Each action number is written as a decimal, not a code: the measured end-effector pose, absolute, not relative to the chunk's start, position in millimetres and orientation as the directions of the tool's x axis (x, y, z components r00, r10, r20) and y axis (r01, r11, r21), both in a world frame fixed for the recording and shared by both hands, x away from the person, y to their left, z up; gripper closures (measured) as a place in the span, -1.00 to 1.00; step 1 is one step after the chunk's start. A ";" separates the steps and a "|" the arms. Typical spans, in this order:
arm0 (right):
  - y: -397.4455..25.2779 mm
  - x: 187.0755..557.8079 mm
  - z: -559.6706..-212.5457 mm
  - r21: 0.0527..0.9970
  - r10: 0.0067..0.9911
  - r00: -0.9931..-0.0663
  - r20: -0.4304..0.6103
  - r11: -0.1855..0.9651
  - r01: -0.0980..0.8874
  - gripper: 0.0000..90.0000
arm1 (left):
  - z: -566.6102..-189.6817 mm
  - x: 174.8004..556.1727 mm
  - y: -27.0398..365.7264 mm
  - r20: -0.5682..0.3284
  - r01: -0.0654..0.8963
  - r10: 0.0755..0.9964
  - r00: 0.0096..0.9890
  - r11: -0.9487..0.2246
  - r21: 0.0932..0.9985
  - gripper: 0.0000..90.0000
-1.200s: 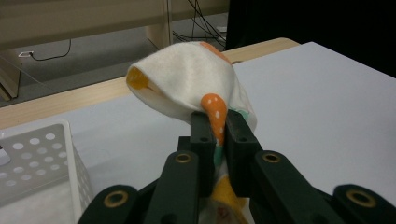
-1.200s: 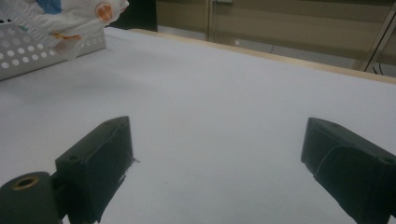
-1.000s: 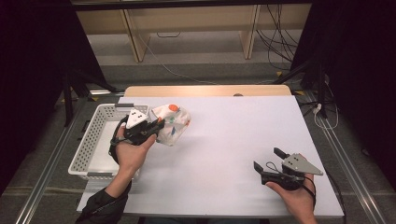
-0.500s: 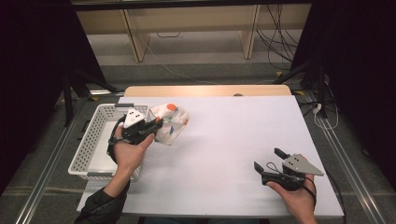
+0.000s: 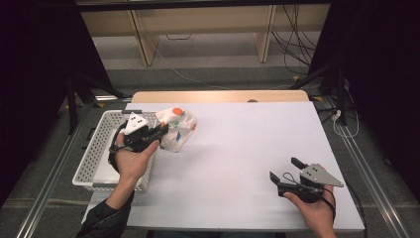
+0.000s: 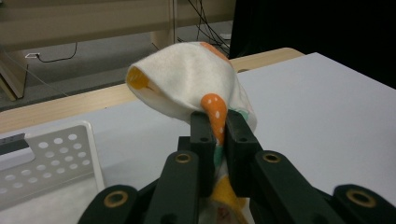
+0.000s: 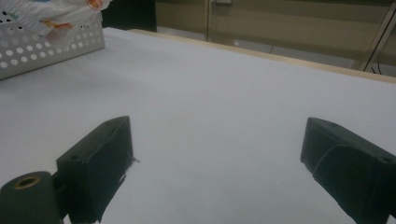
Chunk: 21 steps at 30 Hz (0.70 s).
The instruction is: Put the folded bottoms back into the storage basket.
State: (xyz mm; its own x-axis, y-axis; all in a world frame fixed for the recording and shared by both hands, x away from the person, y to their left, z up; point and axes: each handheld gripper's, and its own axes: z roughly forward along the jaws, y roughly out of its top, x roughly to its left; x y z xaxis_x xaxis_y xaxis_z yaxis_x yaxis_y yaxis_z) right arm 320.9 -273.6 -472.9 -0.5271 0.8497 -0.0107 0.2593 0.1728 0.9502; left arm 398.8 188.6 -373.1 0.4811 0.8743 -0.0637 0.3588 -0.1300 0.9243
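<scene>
Between the clamped jaws of the left gripper (image 6: 218,128) hangs the white cloth (image 6: 187,79); right gripper (image 5: 288,174) gapes

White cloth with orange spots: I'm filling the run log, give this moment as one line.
left gripper: shut on white spotted cloth | cloth: lifted beside white perforated basket | right gripper: open, idle

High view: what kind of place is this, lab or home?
Probably a lab recording bench, not a home: black curtains flank a bare white table, loose cables trail on the floor behind, and aluminium rails edge the table.
</scene>
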 end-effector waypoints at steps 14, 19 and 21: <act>-274.1 320.7 -472.5 0.949 0.853 -0.522 -0.011 0.173 0.262 -0.77 | -370.3 399.0 194.9 -0.071 0.360 0.880 0.470 -0.117 0.926 0.84; -273.8 320.8 -472.6 0.951 0.853 -0.523 -0.007 0.168 0.261 -0.77 | -369.6 399.1 196.7 -0.071 0.358 0.881 0.467 -0.116 0.926 0.84; -273.9 320.6 -472.3 0.950 0.854 -0.521 -0.008 0.170 0.263 -0.77 | -368.9 398.9 197.5 -0.071 0.358 0.882 0.466 -0.115 0.927 0.84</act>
